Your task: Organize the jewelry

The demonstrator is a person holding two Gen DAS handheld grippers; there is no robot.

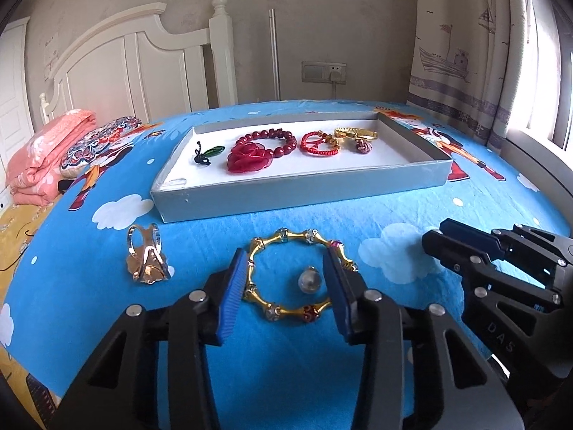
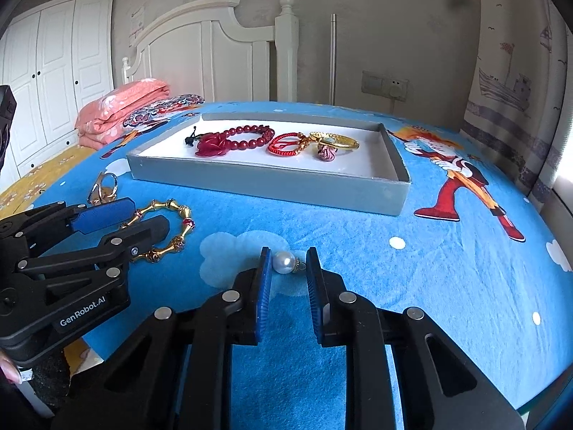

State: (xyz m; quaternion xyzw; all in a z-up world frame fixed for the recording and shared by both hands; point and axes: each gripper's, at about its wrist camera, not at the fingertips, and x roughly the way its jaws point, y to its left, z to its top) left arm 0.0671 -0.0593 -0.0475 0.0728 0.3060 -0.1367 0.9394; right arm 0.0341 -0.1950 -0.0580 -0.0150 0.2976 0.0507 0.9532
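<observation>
Two grippers hung low over the blue bedspread. The right gripper pinched a pearl pendant end to end on the cloth, one pad on the bead and the other at its small metal loop. A pearl is light, hard and slick, so it would likely squirt out of a skewed squeeze; across the round body seemed the surer hold. The left gripper stood half closed about a gold bamboo-link bangle lying flat, with a second pearl inside its ring. Its left pad touched the rim, but whether both pads pressed I could not tell. The bangle looked stiff and light — best taken across one side of the rim. Just left lay a gold clip. Beyond sat the grey tray, already holding red beads and gold pieces — room remained at its right end.
</observation>
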